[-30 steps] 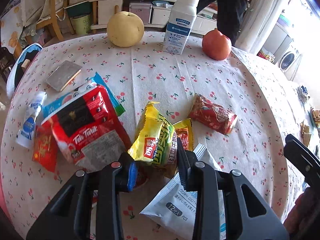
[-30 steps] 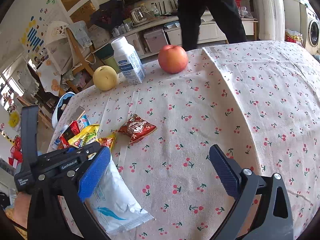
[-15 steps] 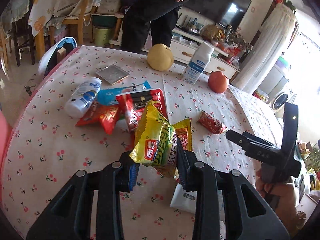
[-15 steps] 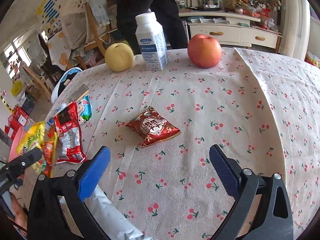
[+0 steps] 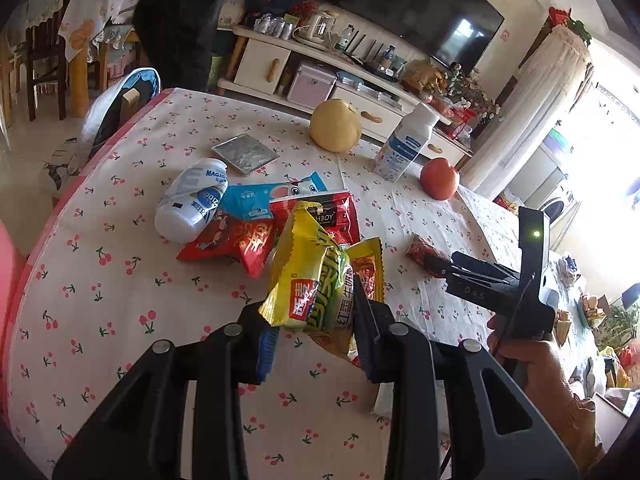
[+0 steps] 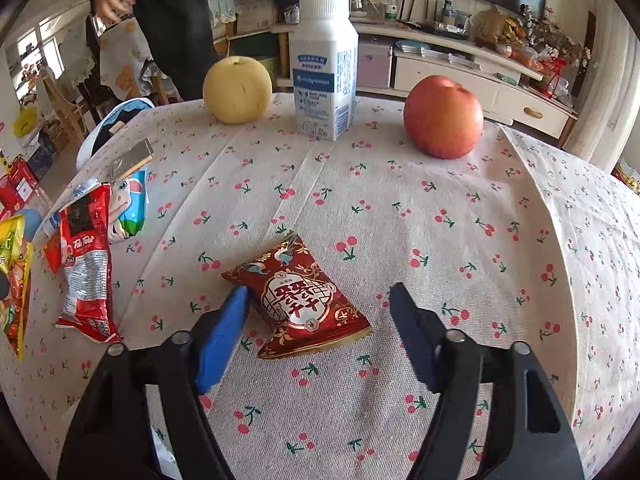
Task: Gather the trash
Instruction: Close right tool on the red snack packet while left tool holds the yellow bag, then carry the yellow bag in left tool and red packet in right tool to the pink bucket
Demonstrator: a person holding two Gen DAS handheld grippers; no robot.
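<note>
Trash wrappers are spread over my cherry tablecloth (image 6: 440, 216), and I am picking them up. My left gripper (image 5: 316, 332) is squeezed tight on a yellow snack bag (image 5: 310, 280) and an orange packet (image 5: 366, 264), lifted above the cloth. My right gripper (image 6: 320, 312) has just been closing, with the small red snack packet (image 6: 298, 296) lying flat between its jaws. The blue pad on one side looks like it touches the packet's edge, but the other pad is not on it yet, so nothing is gripped there.

I think I am only partway done. A pile is left on the table: a red Toh Tarik pouch (image 6: 86, 256), a blue wrapper (image 5: 272, 196), a red foil bag (image 5: 236, 242) and a white bottle (image 5: 192, 200) on its side. The pear (image 6: 238, 90), apple (image 6: 442, 116) and standing milk bottle (image 6: 324, 68) do not look like trash to me.
</note>
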